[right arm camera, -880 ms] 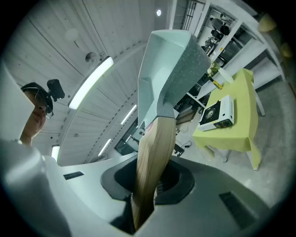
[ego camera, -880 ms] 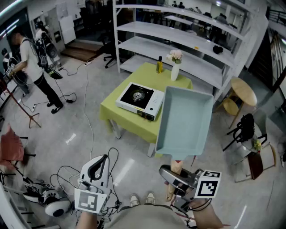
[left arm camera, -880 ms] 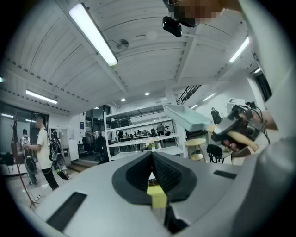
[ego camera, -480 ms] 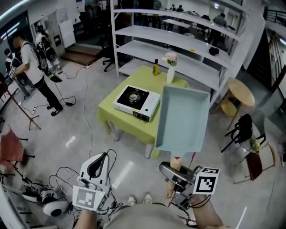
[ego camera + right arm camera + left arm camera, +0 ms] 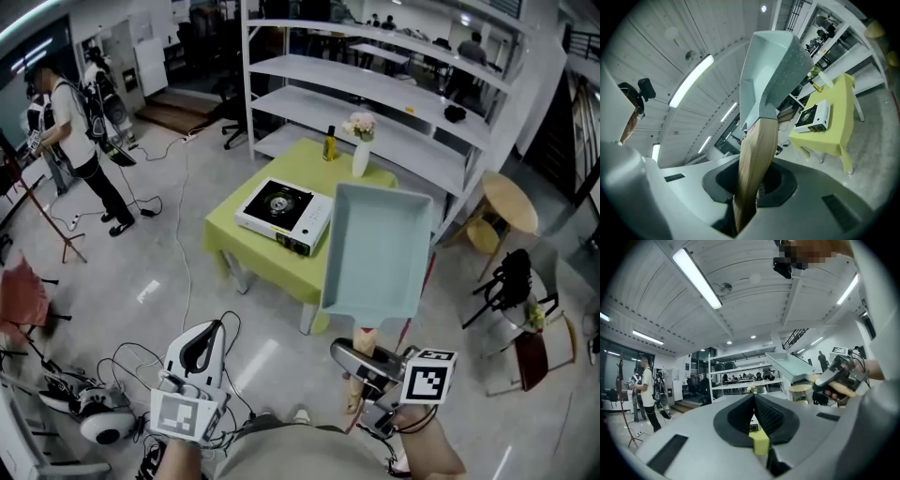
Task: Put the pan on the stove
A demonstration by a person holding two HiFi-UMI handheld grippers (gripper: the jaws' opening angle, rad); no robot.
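Observation:
A pale blue rectangular pan [image 5: 377, 246] is held up in the air, tilted on edge, by its wooden handle [image 5: 367, 343]. My right gripper [image 5: 349, 356] is shut on that handle, and in the right gripper view the handle [image 5: 756, 157] runs up from between the jaws to the pan [image 5: 771, 70]. The white portable stove [image 5: 283, 214] sits on a yellow-green table [image 5: 274, 264] ahead, left of the pan. It also shows in the right gripper view as the stove [image 5: 813, 117]. My left gripper [image 5: 210, 336] is low at the left, shut and holding nothing [image 5: 753, 403].
A vase of flowers [image 5: 361, 150] and a dark bottle [image 5: 330, 142] stand at the table's far edge. White shelving [image 5: 394, 94] rises behind it. A round wooden stool [image 5: 506, 211] is at the right. Cables [image 5: 178, 225] cross the floor. A person [image 5: 80, 141] stands far left.
The pan stays raised in my right gripper and has drifted slightly left in the head view. The left gripper holds its place. The person at the far left has shifted a little.

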